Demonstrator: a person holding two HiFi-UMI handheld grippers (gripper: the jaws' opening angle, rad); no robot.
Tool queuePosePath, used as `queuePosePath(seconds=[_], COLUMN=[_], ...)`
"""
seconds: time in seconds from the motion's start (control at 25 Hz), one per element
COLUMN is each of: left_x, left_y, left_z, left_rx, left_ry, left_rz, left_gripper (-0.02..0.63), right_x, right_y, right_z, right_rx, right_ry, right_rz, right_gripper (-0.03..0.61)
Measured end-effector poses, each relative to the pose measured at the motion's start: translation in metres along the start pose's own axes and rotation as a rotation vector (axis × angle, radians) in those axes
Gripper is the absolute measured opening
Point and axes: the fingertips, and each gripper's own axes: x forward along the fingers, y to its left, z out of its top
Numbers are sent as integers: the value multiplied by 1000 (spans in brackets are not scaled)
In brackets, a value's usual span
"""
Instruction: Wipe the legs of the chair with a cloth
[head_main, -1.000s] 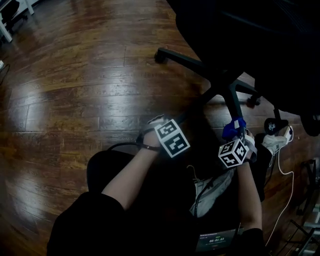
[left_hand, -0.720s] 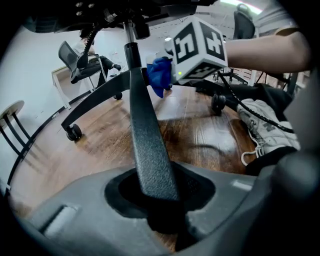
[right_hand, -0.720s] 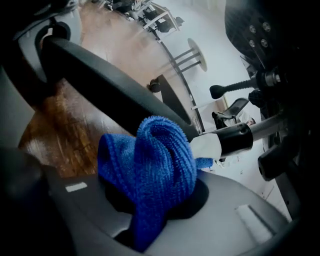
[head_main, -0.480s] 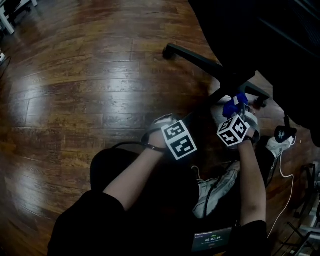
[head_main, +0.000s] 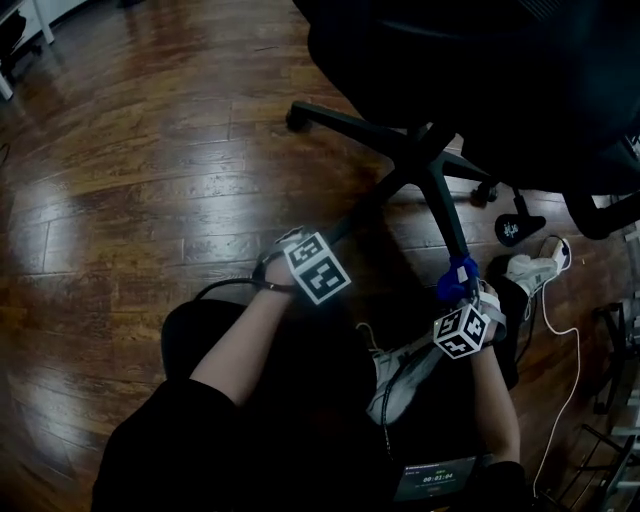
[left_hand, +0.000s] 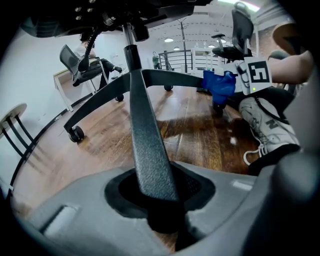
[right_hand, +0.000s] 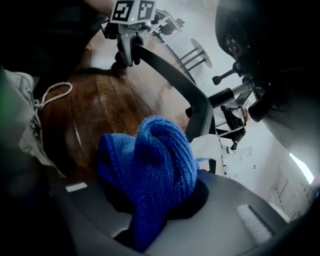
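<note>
Right tool (head_main: 465, 292) with cloth (head_main: 456, 279) slid outward along chair leg (head_main: 441, 215) | left tool (left_hand: 158, 199) unmoved

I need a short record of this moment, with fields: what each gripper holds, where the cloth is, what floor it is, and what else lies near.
left gripper: shut on a black chair leg, near its outer end
right gripper: shut on a bunched blue cloth
cloth place: at the outer end of a second leg
floor: dark wooden boards
nearby: the person's grey shoe, on the floor near the right gripper
</note>
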Motion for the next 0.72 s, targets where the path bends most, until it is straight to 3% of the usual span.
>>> queuePosePath(seconds=[0.32, 0.48, 0.72], left_x=[-1, -1, -4], left_y=[1, -1, -3], left_z=[0, 2, 3], left_rx=[-6, -9, 1], left_ry=[29, 18, 4], left_rz=[-1, -24, -44], left_gripper=[121, 121, 123], right_x=[8, 35, 83], right_y=[-13, -47, -102], right_z=[13, 56, 137], right_rx=[38, 16, -117], right_ry=[27, 29, 33], right_rz=[10, -59, -158], right_gripper=[78, 78, 80])
